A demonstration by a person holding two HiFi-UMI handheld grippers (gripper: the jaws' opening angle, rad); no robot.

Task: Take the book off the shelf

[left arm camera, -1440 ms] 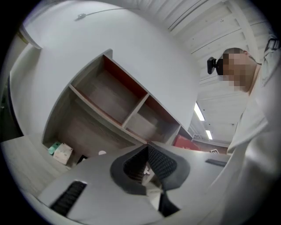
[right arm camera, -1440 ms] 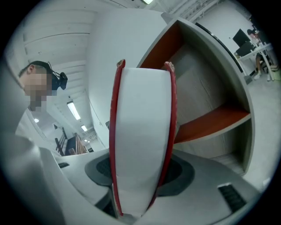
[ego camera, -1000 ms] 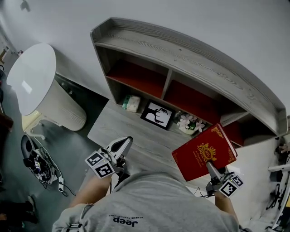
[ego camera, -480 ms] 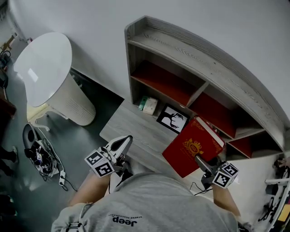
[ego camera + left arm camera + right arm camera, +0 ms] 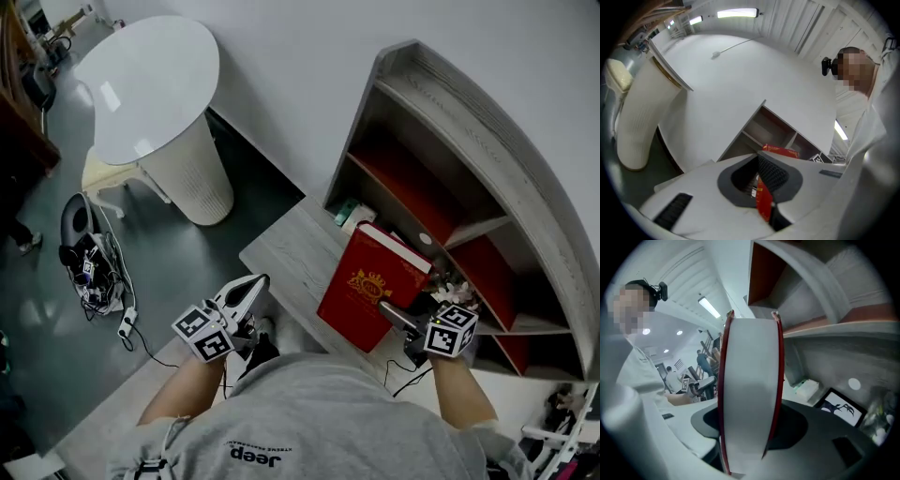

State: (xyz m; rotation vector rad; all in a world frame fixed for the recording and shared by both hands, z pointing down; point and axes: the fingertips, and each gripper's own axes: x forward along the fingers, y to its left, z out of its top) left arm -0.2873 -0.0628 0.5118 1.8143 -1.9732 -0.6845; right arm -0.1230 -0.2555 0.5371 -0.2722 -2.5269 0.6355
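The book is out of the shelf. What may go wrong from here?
Only the right gripper holds the red book, by its lower edge, so it may tilt or slip in the fingers. The left gripper is away and gives no support. The flowers close by the book might be knocked.

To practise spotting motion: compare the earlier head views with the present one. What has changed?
The right hand-held gripper carried the red book leftward along the shelf, from its right end toward its left compartment. Its grip held; the left hand-held gripper stayed low, unchanged.
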